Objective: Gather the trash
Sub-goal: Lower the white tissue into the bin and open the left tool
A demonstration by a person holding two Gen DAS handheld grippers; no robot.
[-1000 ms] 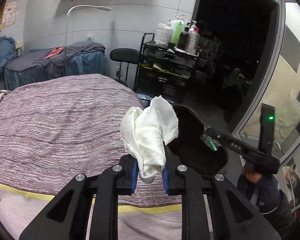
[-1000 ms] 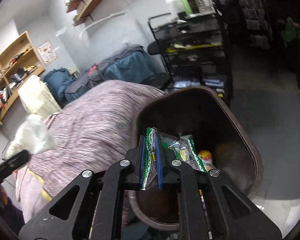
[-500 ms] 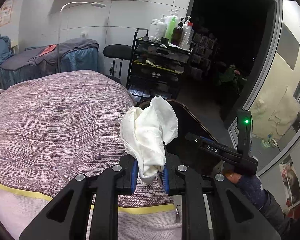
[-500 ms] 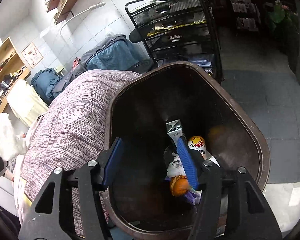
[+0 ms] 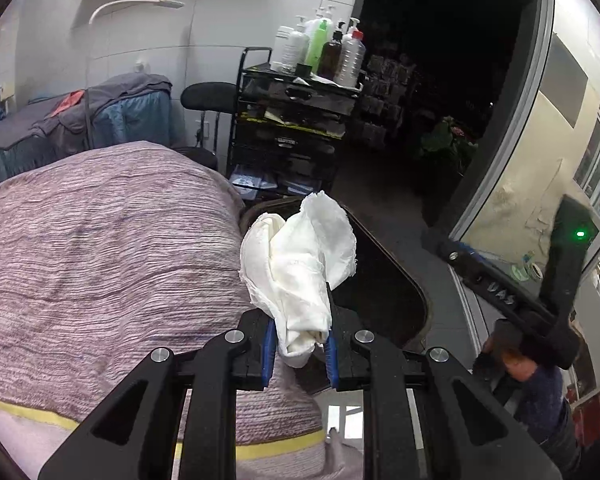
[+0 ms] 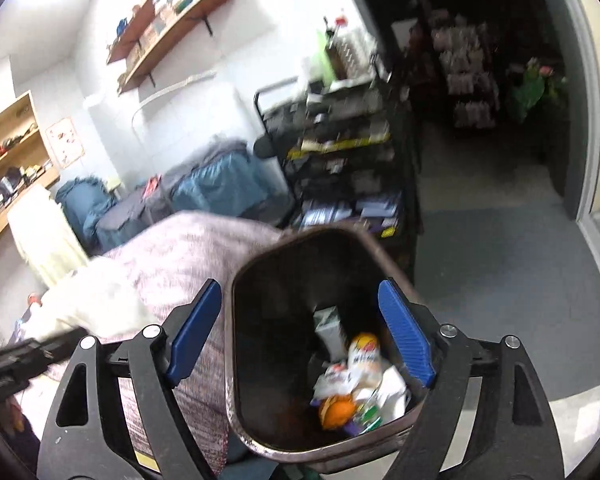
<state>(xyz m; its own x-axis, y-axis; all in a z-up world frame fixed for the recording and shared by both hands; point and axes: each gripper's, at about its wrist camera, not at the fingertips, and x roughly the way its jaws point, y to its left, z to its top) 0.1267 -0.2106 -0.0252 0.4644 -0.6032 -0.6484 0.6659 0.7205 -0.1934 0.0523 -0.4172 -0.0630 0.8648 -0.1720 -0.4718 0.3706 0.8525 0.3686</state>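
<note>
The bed [image 5: 100, 240] in purple-grey cover fills the room's left; beside it the brown bin [image 6: 300, 280] already holds wrappers. The right gripper [image 6: 300, 332] hangs over it, fingers spread, empty. The left gripper [image 5: 298, 344] pinches a crumpled tissue [image 5: 300, 264], not yet binned

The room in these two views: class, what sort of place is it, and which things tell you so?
Probably a massage or beauty treatment room. A padded bed under a striped purple cover, a black trolley topped with pump bottles, and a second covered bed by the wall suggest it.
</note>
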